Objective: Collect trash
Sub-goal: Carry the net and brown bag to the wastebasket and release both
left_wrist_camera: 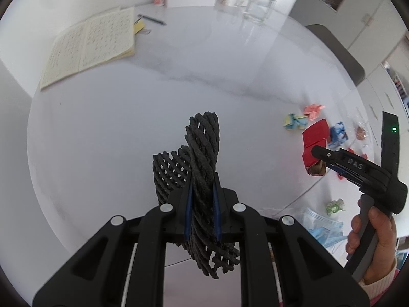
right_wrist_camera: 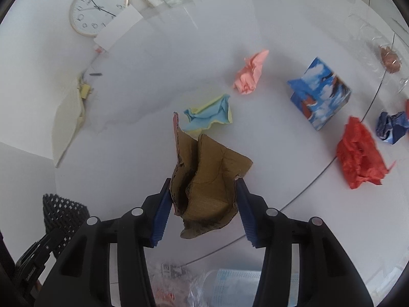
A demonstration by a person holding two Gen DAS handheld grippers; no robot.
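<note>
My left gripper is shut on a twisted black foam net, which hangs clear above the white round table. The net also shows at the lower left of the right wrist view. My right gripper has a crumpled cardboard piece between its blue pads, brown inside and red outside, and both pads touch its sides. In the left wrist view the cardboard sits at the right gripper's tip, with a hand on the handle.
Loose on the table are a pink paper wad, a yellow-blue wad, a cloud-print box, red paper and a dark blue wad. An open notebook, clock and glass container stand farther back. Face masks lie below the table edge.
</note>
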